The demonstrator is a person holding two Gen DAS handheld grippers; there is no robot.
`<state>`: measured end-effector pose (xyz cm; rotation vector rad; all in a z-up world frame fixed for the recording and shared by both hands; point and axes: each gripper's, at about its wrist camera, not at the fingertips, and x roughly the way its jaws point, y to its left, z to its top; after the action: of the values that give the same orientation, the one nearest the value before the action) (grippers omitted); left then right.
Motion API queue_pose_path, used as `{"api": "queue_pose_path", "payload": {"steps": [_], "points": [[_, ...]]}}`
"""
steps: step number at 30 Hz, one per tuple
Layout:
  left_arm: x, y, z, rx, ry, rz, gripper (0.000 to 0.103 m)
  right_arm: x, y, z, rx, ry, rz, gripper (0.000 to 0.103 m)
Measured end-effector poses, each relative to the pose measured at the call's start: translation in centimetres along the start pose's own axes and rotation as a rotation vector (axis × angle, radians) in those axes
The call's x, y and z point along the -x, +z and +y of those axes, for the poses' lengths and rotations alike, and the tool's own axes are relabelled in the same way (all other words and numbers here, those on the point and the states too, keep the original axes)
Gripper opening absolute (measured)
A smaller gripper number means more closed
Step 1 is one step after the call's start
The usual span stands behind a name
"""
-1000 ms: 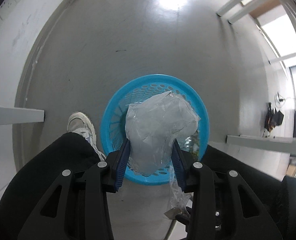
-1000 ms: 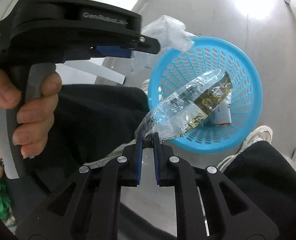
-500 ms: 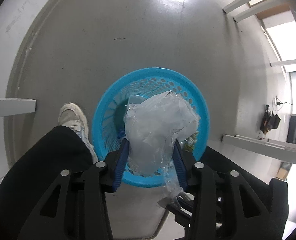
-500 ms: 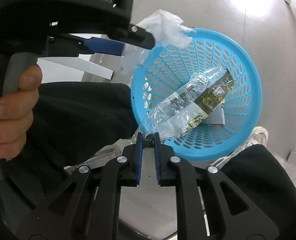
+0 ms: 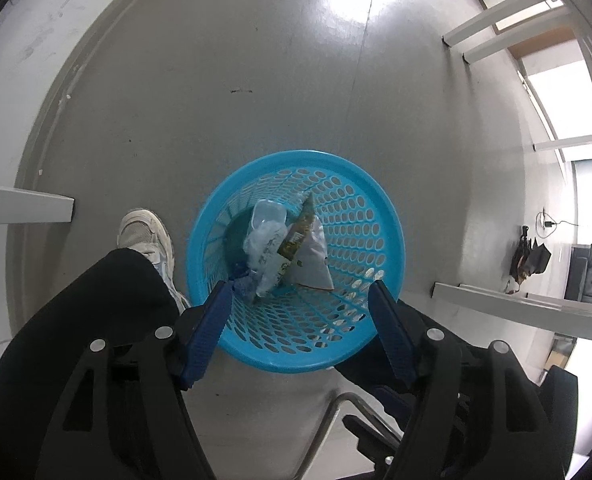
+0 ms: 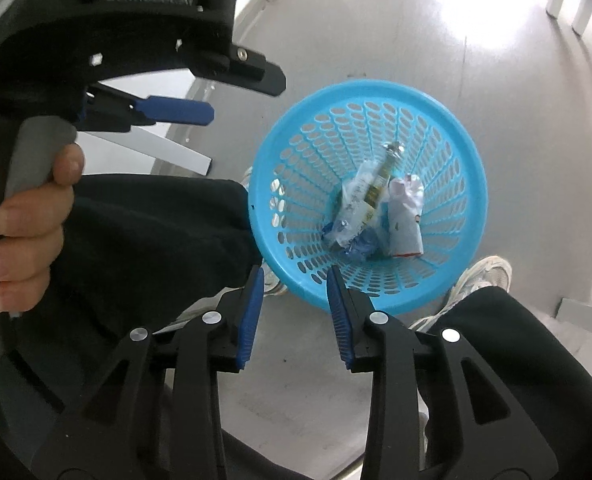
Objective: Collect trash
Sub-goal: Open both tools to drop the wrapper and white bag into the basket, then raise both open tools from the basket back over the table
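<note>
- Grey floor carries a blue perforated basket standing between the person's legs.
- Left gripper hangs over the basket's near rim, jaws wide apart, holding nothing.
- Right gripper also has its jaws apart and empty.
- Clear plastic wrapper, crumpled white bag and clear plastic cup lie together at the basket's bottom.

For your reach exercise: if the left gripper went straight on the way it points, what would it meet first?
Probably the basket: the open left gripper points into its mouth, so it would likely reach the near wall or the wrappers inside. Depth is unclear.
</note>
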<state>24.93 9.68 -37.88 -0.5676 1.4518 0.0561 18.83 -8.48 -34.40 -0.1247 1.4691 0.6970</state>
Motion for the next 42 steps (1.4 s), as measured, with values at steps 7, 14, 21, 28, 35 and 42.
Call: {"api": "queue_pose_path", "payload": {"steps": [7, 14, 21, 28, 35, 42], "points": [[2.8, -1.9, -0.6, -0.055, 0.051, -0.082, 0.07, 3.3, -1.3, 1.4, 0.033, -0.063, -0.084, 0.039], [6.7, -5.1, -2.0, -0.147, 0.064, -0.199, 0.07, 6.9, -3.2, 3.6, 0.101, -0.115, -0.17, 0.04], [10.3, -8.6, -3.1, -0.202, 0.004, -0.251, 0.072, 11.9, -5.9, 5.0, 0.153, -0.181, -0.294, 0.045], [14.6, -11.7, -3.5, -0.254, 0.014, -0.339, 0.084, 16.2, -8.1, 5.0, 0.145, -0.212, -0.349, 0.055], [19.5, -16.5, -4.6, -0.366, 0.04, -0.48, 0.097, 21.7, -11.3, 5.9, 0.156, -0.22, -0.476, 0.072], [23.1, -20.3, -5.4, -0.44, 0.05, -0.582, 0.097, 28.1, -14.3, 6.0, 0.126, -0.246, -0.662, 0.089]]}}
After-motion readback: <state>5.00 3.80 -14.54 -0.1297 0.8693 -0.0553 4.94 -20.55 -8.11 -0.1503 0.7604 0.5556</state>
